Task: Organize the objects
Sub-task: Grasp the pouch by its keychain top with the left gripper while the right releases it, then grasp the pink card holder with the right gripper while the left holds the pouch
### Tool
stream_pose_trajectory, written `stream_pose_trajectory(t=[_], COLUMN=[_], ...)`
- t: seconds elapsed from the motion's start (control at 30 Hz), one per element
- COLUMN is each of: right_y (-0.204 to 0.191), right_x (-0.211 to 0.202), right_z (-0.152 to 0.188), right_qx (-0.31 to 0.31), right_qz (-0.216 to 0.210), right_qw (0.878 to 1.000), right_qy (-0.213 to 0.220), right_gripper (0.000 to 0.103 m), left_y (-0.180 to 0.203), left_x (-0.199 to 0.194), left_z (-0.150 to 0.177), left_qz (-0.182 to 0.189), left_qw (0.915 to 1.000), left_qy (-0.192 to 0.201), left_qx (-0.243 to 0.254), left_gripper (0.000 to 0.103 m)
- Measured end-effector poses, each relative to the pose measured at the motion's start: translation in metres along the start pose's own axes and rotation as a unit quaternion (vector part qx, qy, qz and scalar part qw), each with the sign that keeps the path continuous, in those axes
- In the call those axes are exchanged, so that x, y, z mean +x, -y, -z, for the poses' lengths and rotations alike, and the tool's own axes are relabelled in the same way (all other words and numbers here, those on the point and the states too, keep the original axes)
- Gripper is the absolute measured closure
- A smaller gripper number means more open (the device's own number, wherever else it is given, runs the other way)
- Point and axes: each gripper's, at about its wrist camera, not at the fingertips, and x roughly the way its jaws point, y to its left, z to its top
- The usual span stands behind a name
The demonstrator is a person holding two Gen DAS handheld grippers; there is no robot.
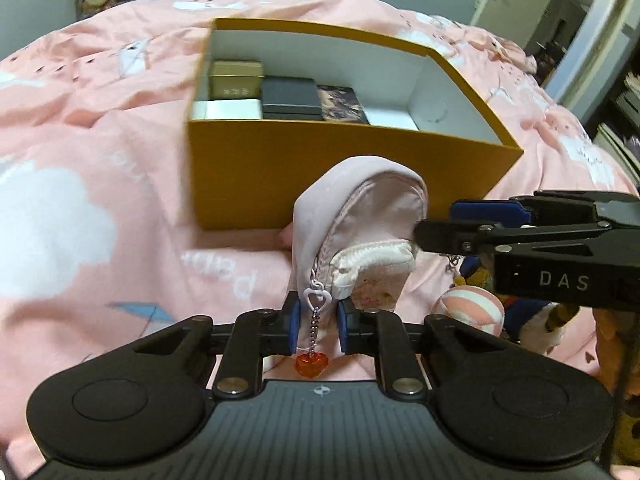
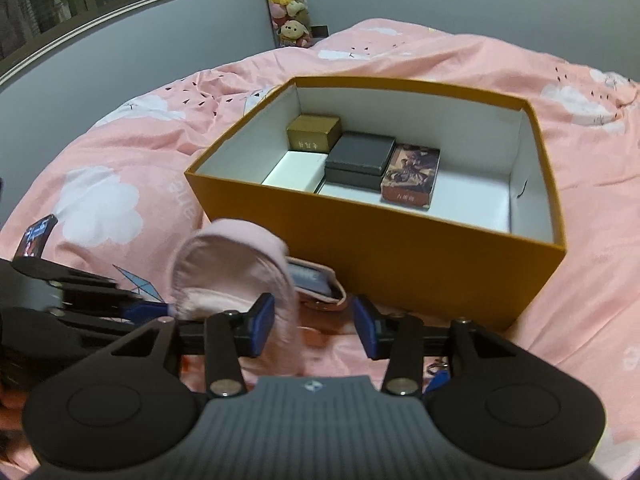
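My left gripper [image 1: 318,326] is shut on the lower end of a pale pink zip pouch [image 1: 356,224], which stands upright in front of the orange box [image 1: 320,168]. A red heart charm [image 1: 311,365] hangs from the zip pull. The pouch mouth gapes open. My right gripper [image 2: 314,330] is open, its left finger [image 2: 262,326] touching the pouch [image 2: 236,272]; in the left wrist view its finger [image 1: 452,236] reaches the pouch's open edge from the right. The box [image 2: 400,256] holds several small boxes: gold [image 2: 314,132], black [image 2: 360,156], patterned [image 2: 412,176], white [image 2: 296,172].
The box sits on a pink cloud-print duvet [image 1: 80,140]. A pink case [image 2: 316,284] lies behind the pouch by the box's front wall. A striped pink ball [image 1: 472,308] and soft toys [image 1: 540,324] lie at the right. Plush toys [image 2: 288,4] stand against the far wall.
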Motion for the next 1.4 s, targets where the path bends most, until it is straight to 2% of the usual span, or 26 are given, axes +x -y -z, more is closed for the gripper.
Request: stream_pose_trajectory(t=[0.2,0.27,0.33,0.47,0.6,0.77,1.0,1.23,1.3,1.4], right_y=[0.002,0.002,0.002,-0.001,0.008,0.015,0.027,0.035,0.036,0.031], right_x=[0.009,0.014,0.021,0.038,0.055,0.081,0.112,0.126,0.129,0.125], right_z=[-0.001,-0.002,-0.003,-0.005,-0.009,-0.015,-0.015,-0.011,-0.008,-0.007], right_qx=[-0.025,-0.028,-0.035,-0.055,-0.010,0.028,0.085,0.133,0.145,0.138], right_qz=[0.002,-0.002,-0.003,-0.008,-0.034,-0.045,-0.060,-0.099,-0.114,-0.110], right_qw=[0.999,0.999,0.998,0.995,0.992,0.986,0.974,0.962,0.959,0.963], right_qy=[-0.029,-0.040,-0.052,-0.085,-0.119,-0.158,-0.203,-0.215,-0.215,-0.203], right_gripper=[0.054,0.046,0.045,0.041,0.041,0.041,0.042,0.040,0.045,0.054], left_y=[-0.023,-0.029,-0.037,-0.046,-0.048,-0.053,-0.062,-0.063,-0.064,-0.064], left_x=[-0.018,-0.020,-0.018,-0.015,-0.007,-0.001,0.005,0.015,0.017,0.018], left_z=[0.002,0.003,0.003,0.003,0.001,-0.004,-0.012,-0.014,-0.014,-0.013], left_qz=[-0.041,-0.060,-0.075,-0.070,-0.072,-0.081,-0.064,-0.075,-0.076,-0.078], left_qw=[0.9986,0.9975,0.9958,0.9951,0.9940,0.9920,0.9889,0.9873,0.9869,0.9869], left_qy=[-0.007,-0.007,-0.011,-0.017,-0.023,-0.014,-0.005,-0.008,-0.008,-0.006], left_qx=[-0.032,-0.038,-0.050,-0.068,-0.078,-0.096,-0.134,-0.140,-0.142,-0.141], left_gripper=[0.083,0.083,0.083,0.083,0.082,0.079,0.052,0.051,0.051,0.053])
